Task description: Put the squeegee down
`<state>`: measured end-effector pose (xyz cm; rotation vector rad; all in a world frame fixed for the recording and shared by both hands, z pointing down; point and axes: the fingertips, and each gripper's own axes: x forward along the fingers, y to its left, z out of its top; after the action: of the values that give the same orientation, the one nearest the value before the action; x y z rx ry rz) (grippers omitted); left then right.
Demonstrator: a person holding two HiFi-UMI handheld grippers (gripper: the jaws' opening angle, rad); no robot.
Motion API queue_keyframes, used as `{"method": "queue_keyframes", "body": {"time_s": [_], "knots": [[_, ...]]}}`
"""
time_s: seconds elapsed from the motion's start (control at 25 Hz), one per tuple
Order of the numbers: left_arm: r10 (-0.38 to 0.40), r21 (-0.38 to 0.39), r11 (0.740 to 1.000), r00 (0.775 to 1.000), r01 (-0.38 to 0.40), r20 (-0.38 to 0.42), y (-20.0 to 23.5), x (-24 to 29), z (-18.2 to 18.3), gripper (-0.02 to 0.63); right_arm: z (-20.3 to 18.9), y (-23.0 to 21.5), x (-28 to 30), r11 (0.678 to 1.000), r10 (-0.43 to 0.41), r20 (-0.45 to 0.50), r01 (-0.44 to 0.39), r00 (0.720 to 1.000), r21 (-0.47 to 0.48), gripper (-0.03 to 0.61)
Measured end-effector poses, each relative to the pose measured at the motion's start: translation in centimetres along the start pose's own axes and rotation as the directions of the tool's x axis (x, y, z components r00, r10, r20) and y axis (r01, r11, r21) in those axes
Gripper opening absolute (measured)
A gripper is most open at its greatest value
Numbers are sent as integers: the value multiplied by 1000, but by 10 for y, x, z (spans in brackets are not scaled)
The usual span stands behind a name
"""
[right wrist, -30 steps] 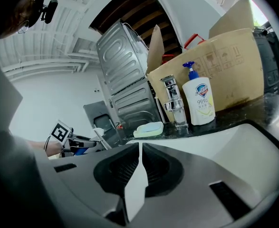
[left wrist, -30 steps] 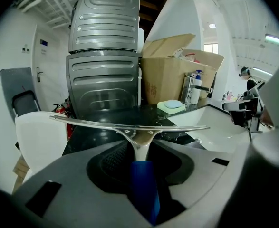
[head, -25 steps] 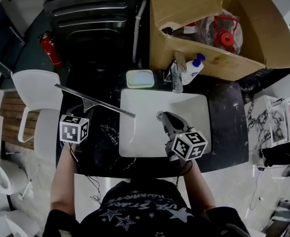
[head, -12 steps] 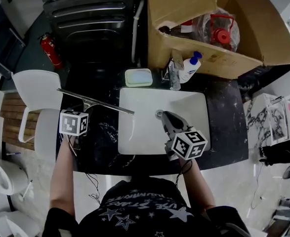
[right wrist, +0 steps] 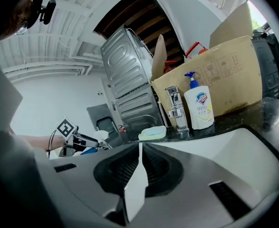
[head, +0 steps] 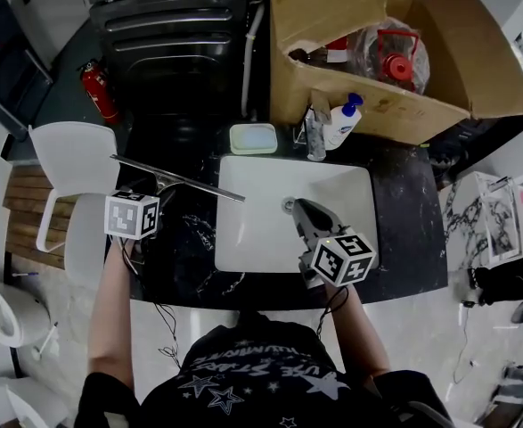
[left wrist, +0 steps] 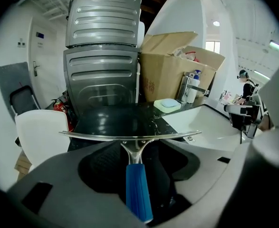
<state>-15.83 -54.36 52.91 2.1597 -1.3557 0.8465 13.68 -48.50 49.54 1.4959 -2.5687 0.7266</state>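
The squeegee has a long metal blade and a blue handle. Its blade lies across the black counter, with the right end over the left rim of the white sink. My left gripper is around the handle and its jaws are opening. In the left gripper view the handle lies between the wide jaws with a gap at each side. My right gripper hovers over the sink near the drain, with its jaws together and nothing seen in them.
Behind the sink stand a tap, a soap bottle and a soap dish. An open cardboard box fills the back right. A dark machine, a fire extinguisher and a white chair are at the left.
My left gripper has shifted a little away from the person, with the squeegee still between its jaws. The right gripper has stayed over the sink.
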Motion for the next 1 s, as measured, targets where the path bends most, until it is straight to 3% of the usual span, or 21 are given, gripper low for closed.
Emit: {"method": "queue_keyframes", "body": {"time_s": [0.28,0.48,0.72,1.0], "knots": [[15,-18,1000,994,-13,109,-8,-42,13,265,16,21,-15,999,19,48,-18,999,-31,55],[41,-15,999,974,-38,224,-14,-81,16,265,22,40,-30,999,25,77,-22,997,-48,55],[54,-18,999,949,-51,309,-23,-122,-4,254,16,66,-47,998,34,90,-28,995,-59,55],[56,-14,998,933,-54,356,-39,-168,-38,193,-1,101,-75,999,30,98,-25,995,-47,55]]}}
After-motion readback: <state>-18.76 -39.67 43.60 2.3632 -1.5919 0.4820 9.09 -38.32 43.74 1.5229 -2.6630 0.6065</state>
